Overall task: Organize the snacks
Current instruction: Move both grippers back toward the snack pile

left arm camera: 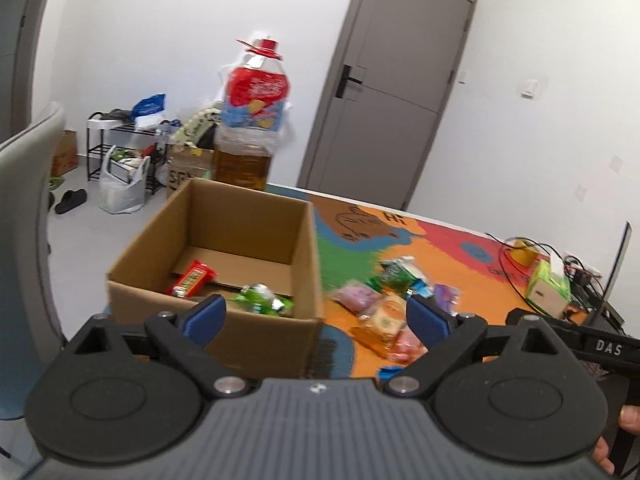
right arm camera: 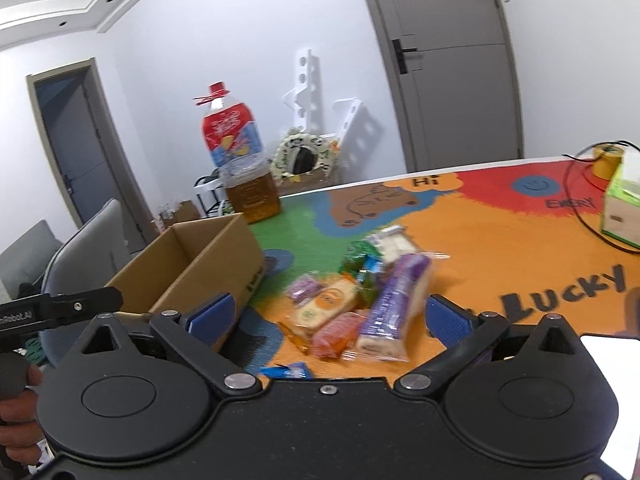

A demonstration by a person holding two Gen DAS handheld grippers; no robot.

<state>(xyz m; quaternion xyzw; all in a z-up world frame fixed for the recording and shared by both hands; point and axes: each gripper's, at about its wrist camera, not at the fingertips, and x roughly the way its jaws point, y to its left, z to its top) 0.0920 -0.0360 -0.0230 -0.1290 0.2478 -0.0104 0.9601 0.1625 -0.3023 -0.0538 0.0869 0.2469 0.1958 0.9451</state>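
A: State of the left gripper [left arm camera: 316, 314]?

B: Jaws spread wide, nothing between the pads. Its left finger [left arm camera: 206, 314] sits in front of the near wall of the box [left arm camera: 248, 340]; its right finger [left arm camera: 426, 318] overlaps the snack pile [left arm camera: 384, 312].

A: Where is the box relative to it?

B: Directly ahead and slightly left, open at the top, standing on the mat [left arm camera: 440, 248]. Inside lie a red pack [left arm camera: 194, 278], ahead of the left finger, and a green pack [left arm camera: 262, 300], just beyond the near wall.

A: The right gripper [right arm camera: 334, 318]?

B: Also wide, holding nothing. The pile lies between and ahead of its fingers on the mat.

A: Contents of the pile from that view?

B: A purple pack [right arm camera: 394, 300] nearest the right finger, an orange pack [right arm camera: 336, 330] beside it, a yellow pack [right arm camera: 326, 308] further left, and green packs [right arm camera: 358, 260] beyond. A blue wrapper [right arm camera: 290, 370] lies apart from the pile, close under the gripper body.

A: Anything else ahead?

B: The oil jug [right arm camera: 242, 168] stands beyond the box, far left of the right gripper's line. The box lies left of the pile, close but apart from it. The frames are blurred, so pack labels cannot be read.
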